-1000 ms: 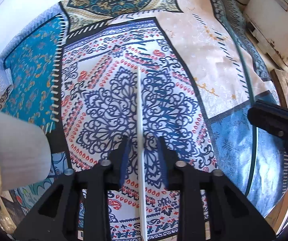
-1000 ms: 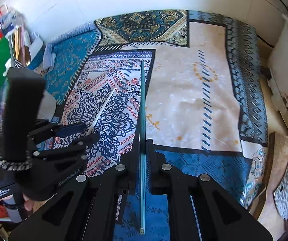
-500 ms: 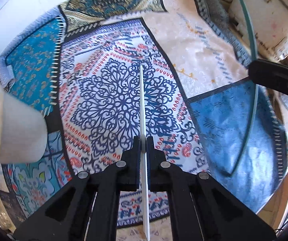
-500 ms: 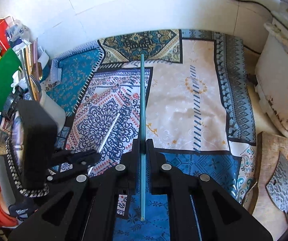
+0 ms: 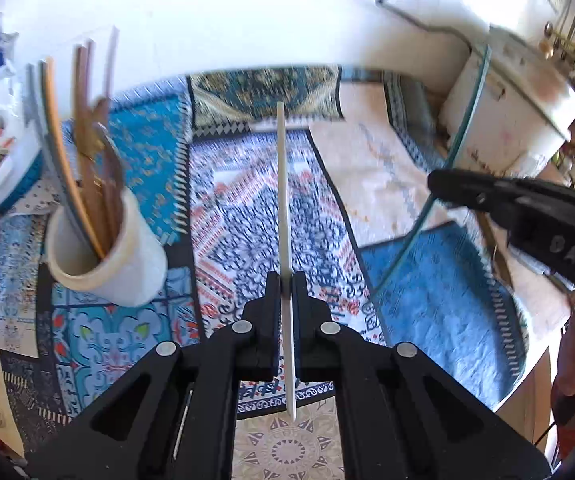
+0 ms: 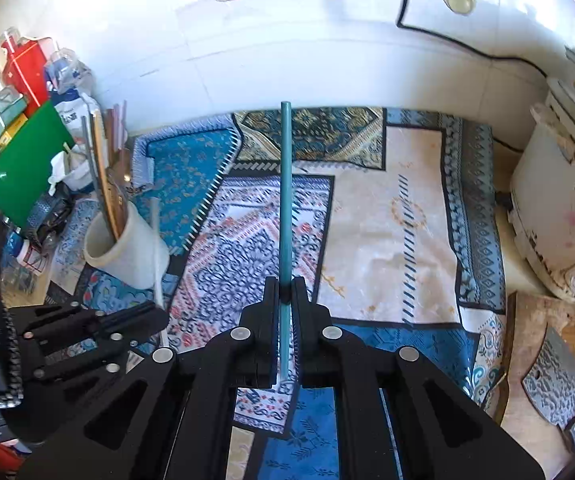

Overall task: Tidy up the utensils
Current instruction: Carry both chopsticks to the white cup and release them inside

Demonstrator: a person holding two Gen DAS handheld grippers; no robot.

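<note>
One white chopstick [image 5: 283, 200], one teal chopstick [image 6: 286, 200], one white holder cup [image 6: 127, 248], one cleaver [image 6: 555, 380]

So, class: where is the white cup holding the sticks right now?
The white cup stands on the patterned cloth at the left of both views, beside the green board.

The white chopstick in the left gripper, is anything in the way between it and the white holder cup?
Nothing visible blocks it. The left gripper is shut on the white chopstick, and only bare patterned cloth lies between it and the white cup. The sticks already inside lean left, leaving room at the mouth.
</note>
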